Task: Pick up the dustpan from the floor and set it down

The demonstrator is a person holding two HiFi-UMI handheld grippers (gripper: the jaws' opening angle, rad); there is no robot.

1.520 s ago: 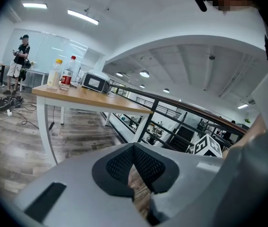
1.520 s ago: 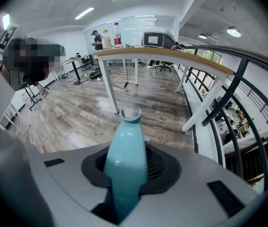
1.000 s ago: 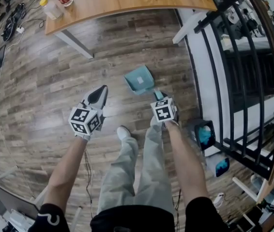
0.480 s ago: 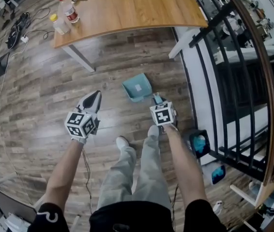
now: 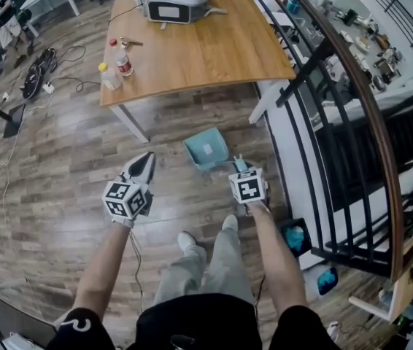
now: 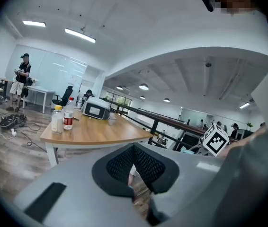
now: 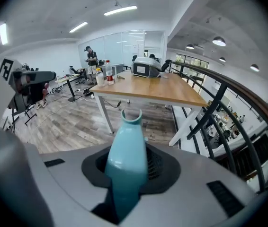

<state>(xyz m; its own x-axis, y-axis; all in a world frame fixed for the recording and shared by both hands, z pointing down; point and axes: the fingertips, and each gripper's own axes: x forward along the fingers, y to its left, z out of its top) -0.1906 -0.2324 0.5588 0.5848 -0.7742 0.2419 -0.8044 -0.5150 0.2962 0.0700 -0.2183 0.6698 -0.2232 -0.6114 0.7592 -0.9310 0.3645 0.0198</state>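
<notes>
While right claw (image 5: 238, 166) clamps dustpan (image 5: 206, 150) handle, left claw (image 5: 146, 162) closed, empty

My head camera looks steeply down from well above the left gripper (image 5: 148, 159), right gripper (image 5: 238, 166) and floor (image 5: 68, 144). Each gripper view sits close behind its jaws, looking outward. All three share the wooden table (image 5: 192, 49), though the left's lower half seems blocked by its own body.

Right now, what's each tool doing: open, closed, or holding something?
Left tool: closed, nothing in it.
Right tool: closed on the handle of the light blue dustpan.
</notes>
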